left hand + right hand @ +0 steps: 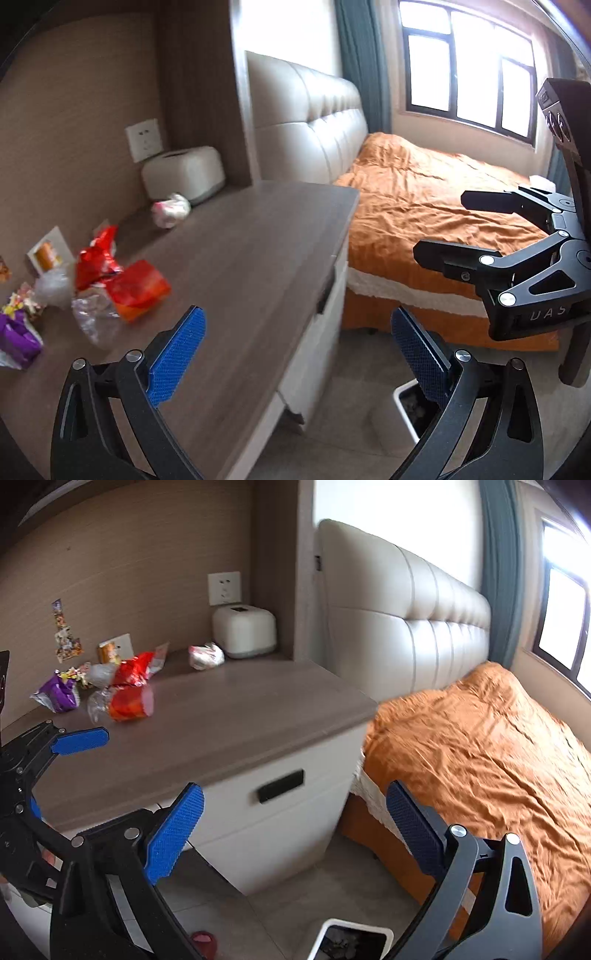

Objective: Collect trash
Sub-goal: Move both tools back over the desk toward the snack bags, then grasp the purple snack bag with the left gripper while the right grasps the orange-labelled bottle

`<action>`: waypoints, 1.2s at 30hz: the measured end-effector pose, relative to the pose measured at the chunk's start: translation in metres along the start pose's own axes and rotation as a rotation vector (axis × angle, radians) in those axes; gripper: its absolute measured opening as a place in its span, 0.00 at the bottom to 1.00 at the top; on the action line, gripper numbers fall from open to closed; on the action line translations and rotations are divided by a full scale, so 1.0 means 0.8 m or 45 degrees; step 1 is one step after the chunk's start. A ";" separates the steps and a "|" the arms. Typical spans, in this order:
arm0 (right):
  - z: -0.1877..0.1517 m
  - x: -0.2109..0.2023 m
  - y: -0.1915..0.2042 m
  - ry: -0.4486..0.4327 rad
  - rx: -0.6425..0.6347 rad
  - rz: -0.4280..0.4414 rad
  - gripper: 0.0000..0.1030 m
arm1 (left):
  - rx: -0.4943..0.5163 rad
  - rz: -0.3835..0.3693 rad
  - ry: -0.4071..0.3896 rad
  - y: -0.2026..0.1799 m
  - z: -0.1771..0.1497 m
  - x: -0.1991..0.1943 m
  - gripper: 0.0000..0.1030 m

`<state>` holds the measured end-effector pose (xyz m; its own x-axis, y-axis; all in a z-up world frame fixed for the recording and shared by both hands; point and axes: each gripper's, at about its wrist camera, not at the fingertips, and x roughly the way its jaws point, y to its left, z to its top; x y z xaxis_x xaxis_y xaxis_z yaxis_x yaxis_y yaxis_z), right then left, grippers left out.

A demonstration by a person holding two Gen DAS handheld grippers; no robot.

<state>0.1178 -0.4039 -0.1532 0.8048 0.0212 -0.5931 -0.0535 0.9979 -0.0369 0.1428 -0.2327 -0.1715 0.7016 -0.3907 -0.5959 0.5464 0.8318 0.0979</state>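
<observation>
Both grippers hang empty, fingers spread wide: the left gripper [297,350] over the desk [240,258] edge, the right gripper [295,830] beside it. Crumpled wrappers [125,690] lie on the desk, left of the white tissue box [243,631]. The white bin [351,941] stands on the floor below.

Grey-brown desk top [229,716], crumpled wrappers [129,686], tissue box [243,631], white wad [206,656]
</observation>
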 end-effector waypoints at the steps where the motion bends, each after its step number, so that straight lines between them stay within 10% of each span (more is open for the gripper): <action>1: 0.012 0.003 0.018 -0.017 -0.028 0.036 0.95 | -0.017 0.029 -0.006 0.016 0.001 -0.006 0.96; 11: 0.091 0.097 0.162 0.041 -0.177 0.481 0.96 | -0.158 0.409 -0.020 0.203 -0.015 -0.064 0.96; 19: 0.106 0.196 0.208 0.223 -0.276 0.635 0.96 | -0.187 0.670 0.027 0.320 -0.039 -0.075 0.96; 30: 0.108 0.210 0.250 0.297 -0.275 0.851 0.94 | -0.204 0.479 0.159 0.390 -0.051 -0.012 0.94; 31: 0.107 0.208 0.256 0.294 -0.281 0.866 0.91 | -0.216 0.453 0.152 0.393 -0.051 -0.008 0.83; 32: 0.107 0.208 0.260 0.294 -0.280 0.893 0.82 | -0.211 0.459 0.164 0.394 -0.052 -0.002 0.64; 36: 0.106 0.209 0.279 0.297 -0.224 0.958 0.45 | -0.179 0.445 0.163 0.391 -0.052 0.011 0.53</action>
<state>0.2902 -0.1723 -0.1925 0.3728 0.6507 -0.6615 -0.6398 0.6966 0.3247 0.3010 0.0401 -0.1792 0.7664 -0.0298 -0.6417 0.2109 0.9552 0.2076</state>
